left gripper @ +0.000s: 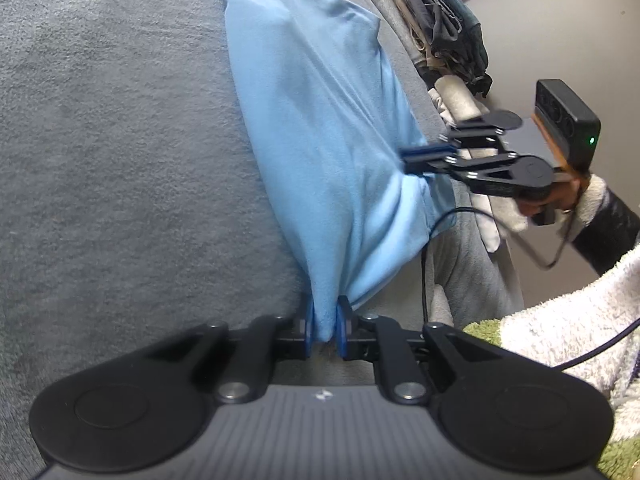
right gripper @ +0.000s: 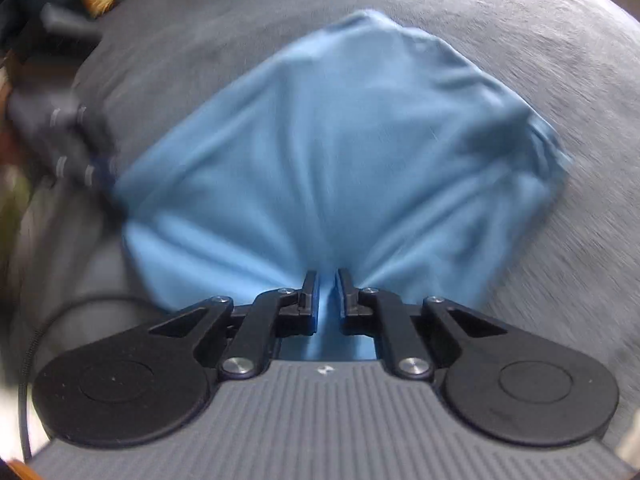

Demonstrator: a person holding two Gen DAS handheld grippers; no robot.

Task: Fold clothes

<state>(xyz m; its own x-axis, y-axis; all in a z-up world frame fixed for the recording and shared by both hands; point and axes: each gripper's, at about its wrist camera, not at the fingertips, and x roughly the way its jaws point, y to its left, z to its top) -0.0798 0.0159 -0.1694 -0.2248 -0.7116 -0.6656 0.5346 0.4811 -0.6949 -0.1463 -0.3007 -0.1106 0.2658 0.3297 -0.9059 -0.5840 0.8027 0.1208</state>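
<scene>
**A:** What carries the work, and how does it lie?

**B:** A grey bed [left gripper: 120, 140] with a napped cover fills most of both views. The light blue garment [left gripper: 320, 120] stretches across it near the bed's right edge, running from the near end toward the far end. Past that edge, a heap of dark and pale clothes [left gripper: 440, 28] sits off the bed; whether those are folded or waiting cannot be told.

**A:** How far along does the folding look?

**B:** The garment seems already doubled at least once: it reads as a compact panel with layered edges at the far corner in the right wrist view, and no sleeves or collar show. It is not lying flat, though; it is pulled taut with creases fanning from each held point, so one fold appears to be in hand. The right wrist view is smeared, which suits a gripper in motion. How many folds remain cannot be settled.

**A:** And the grippers?

**B:** The left gripper [left gripper: 325, 322] is clamped narrowly on a bunched corner of the garment at the near end. The right gripper [right gripper: 328, 292] pinches the cloth at the side nearest the bed's right edge, its jaws nearly closed with blue fabric between them.
</scene>
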